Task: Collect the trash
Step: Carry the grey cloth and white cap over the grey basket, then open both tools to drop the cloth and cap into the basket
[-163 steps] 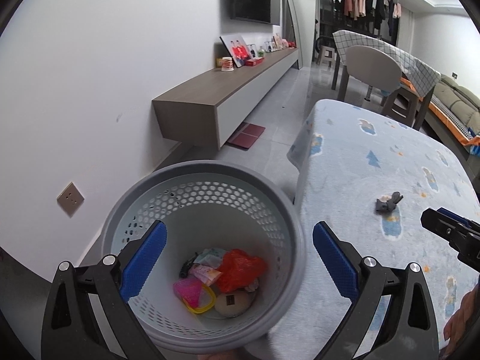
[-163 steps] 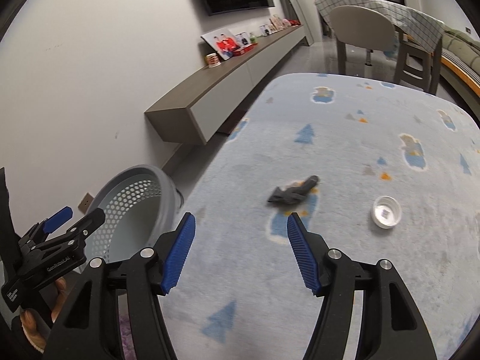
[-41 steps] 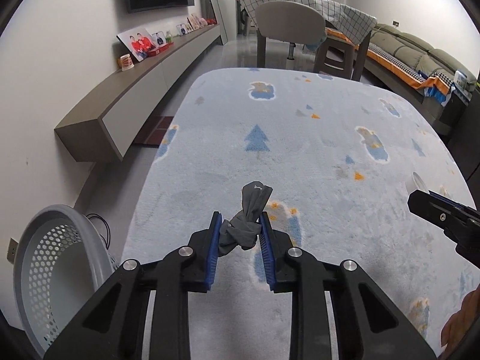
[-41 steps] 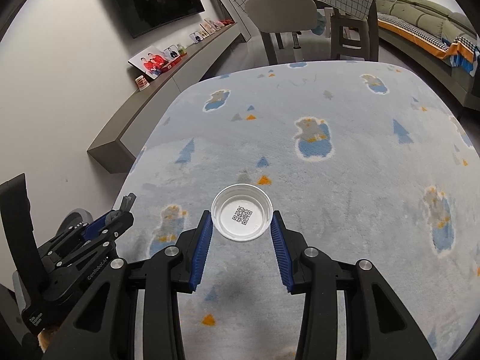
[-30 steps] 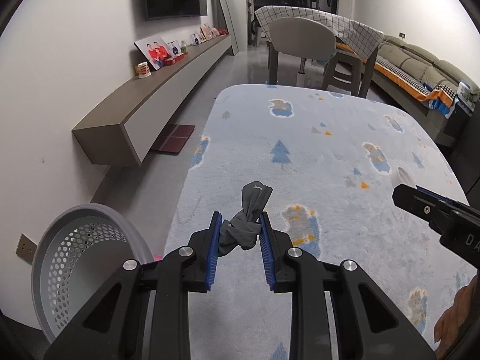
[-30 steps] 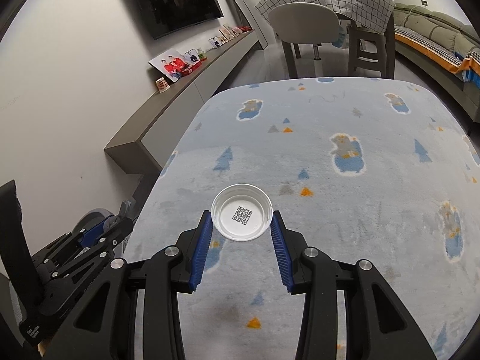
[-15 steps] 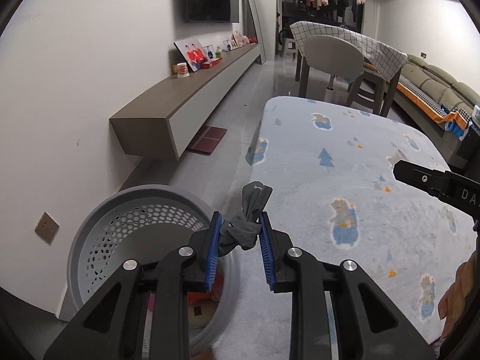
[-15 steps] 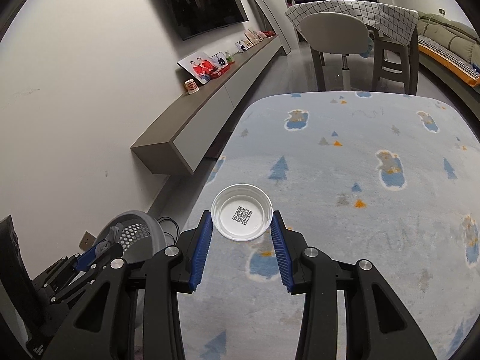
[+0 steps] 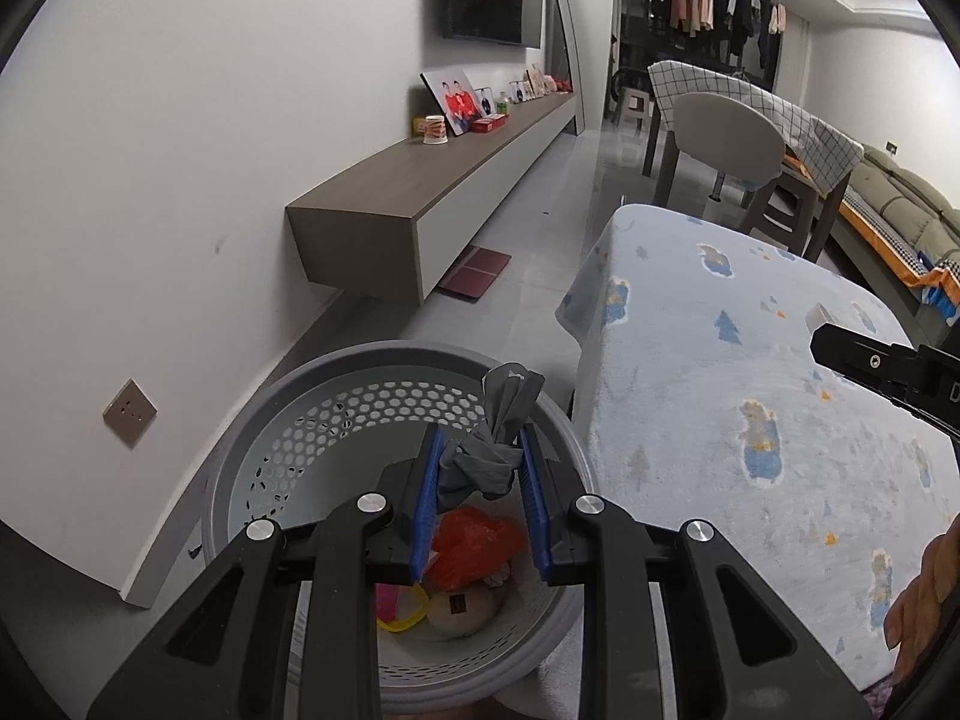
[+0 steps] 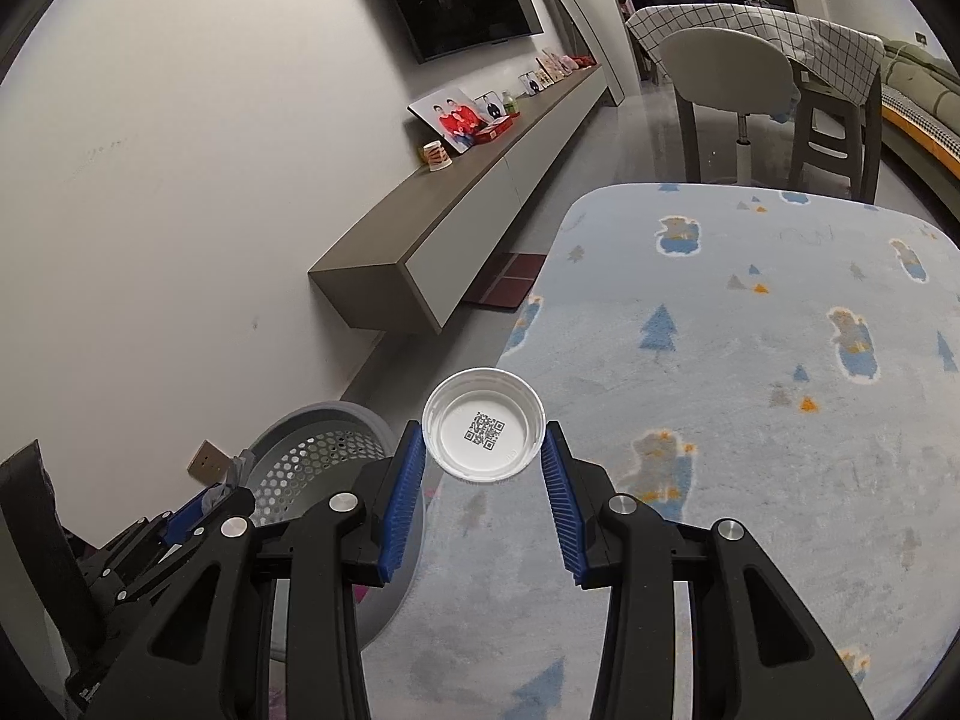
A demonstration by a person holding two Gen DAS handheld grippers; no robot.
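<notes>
Two pieces of trash are in the air at once. The left hand-held gripper point(image 9: 480, 492) is clamped on a knotted grey rag point(image 9: 489, 450), pinched between its blue pads, and hangs right over the open mouth of the grey perforated basket point(image 9: 336, 414) that stands on the floor between the white wall and the bench point(image 9: 750, 396). Down in the basket lie a crumpled red bag point(image 9: 474, 546), a yellow ring point(image 9: 408, 618) and a pale round object point(image 9: 462, 609). The right hand-held gripper point(image 10: 483, 477) grips a white plastic lid point(image 10: 483, 433) by its rim, open side up, with a printed square code showing inside. That lid is held above the edge of the bench, which is covered in a pale blue fleece with trees and little animals; the basket point(image 10: 324, 450) sits below and to its left. A bit of the person's hand point(image 9: 918, 594) shows at the right edge of the left view.
</notes>
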